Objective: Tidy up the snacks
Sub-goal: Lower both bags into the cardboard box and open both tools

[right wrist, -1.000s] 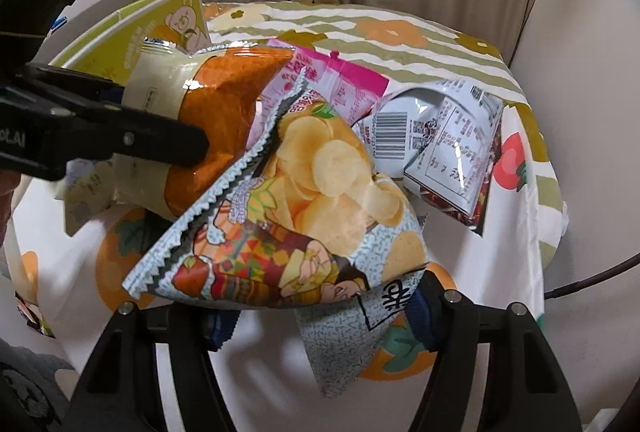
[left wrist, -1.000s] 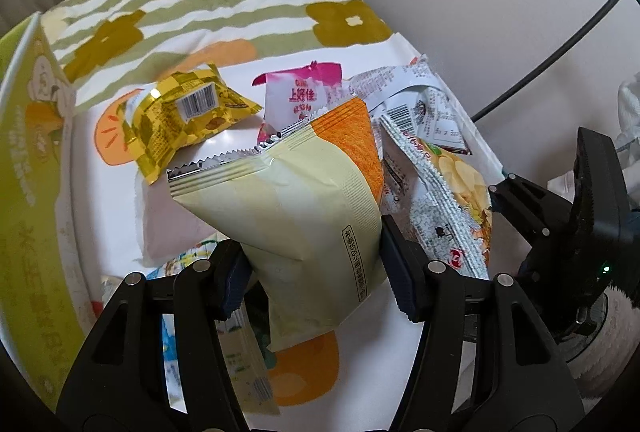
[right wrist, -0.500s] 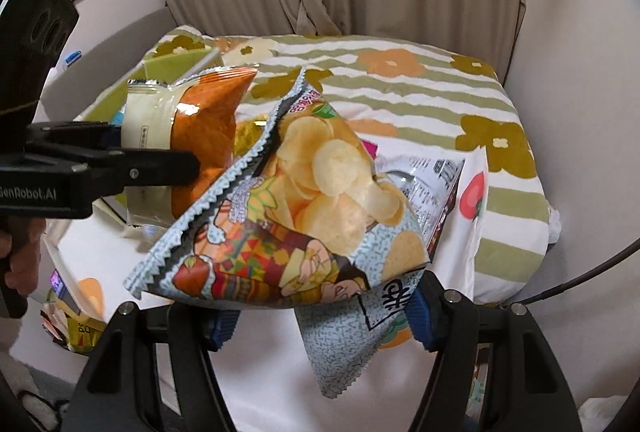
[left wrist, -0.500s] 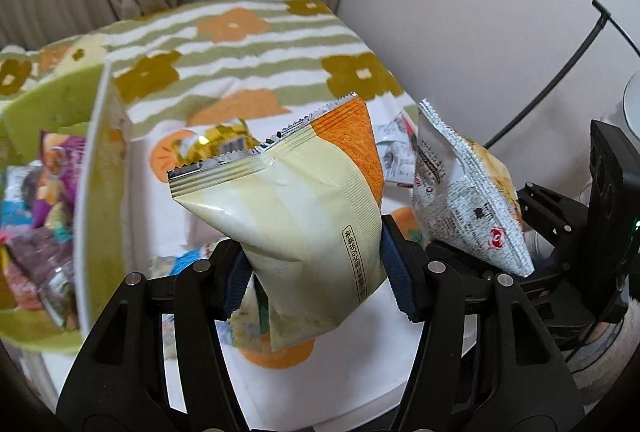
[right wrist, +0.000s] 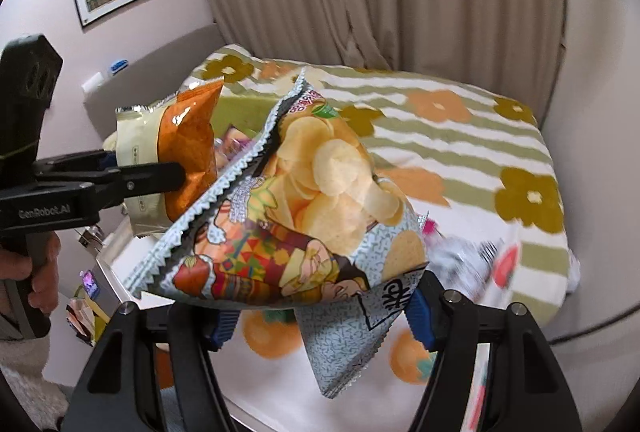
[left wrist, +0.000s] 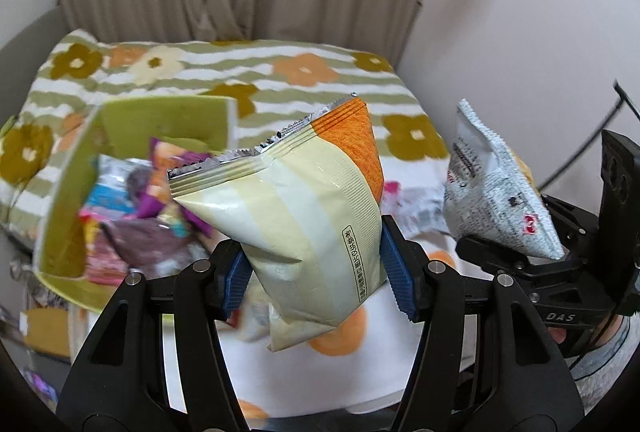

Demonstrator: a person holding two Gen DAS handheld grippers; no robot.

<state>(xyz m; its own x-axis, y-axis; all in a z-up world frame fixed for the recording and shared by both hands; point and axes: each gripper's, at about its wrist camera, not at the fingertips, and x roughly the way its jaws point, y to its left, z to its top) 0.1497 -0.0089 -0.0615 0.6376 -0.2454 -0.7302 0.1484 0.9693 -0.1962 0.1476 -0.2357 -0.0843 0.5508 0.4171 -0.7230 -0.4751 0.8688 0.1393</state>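
**Snack bags held aloft, one in each gripper**

Snacks are being carried two at a time. A cream-and-orange bag (left wrist: pixel 296 224) is clamped near its lower end between the blue pads of the left gripper (left wrist: pixel 316 274), and a potato-chip bag (right wrist: pixel 304 216) is pinched across its lower corner by the right gripper (right wrist: pixel 320 312). Both bags are held in the air above the flowered cloth (left wrist: pixel 304 70), with the green box (left wrist: pixel 160 112) of sorted snacks below and to the left in the left wrist view. A few packets (right wrist: pixel 464 256) are left on the cloth, blurred.

Both bags are judged light, air-filled and crackly, with slick film that can slide between pads. The contents are probably brittle, so a hard squeeze on the puffed middle is best avoided. The flat crimped seam or a corner is judged the safest place to be gripped. Swinging is to be expected when such a bag is held by one end.
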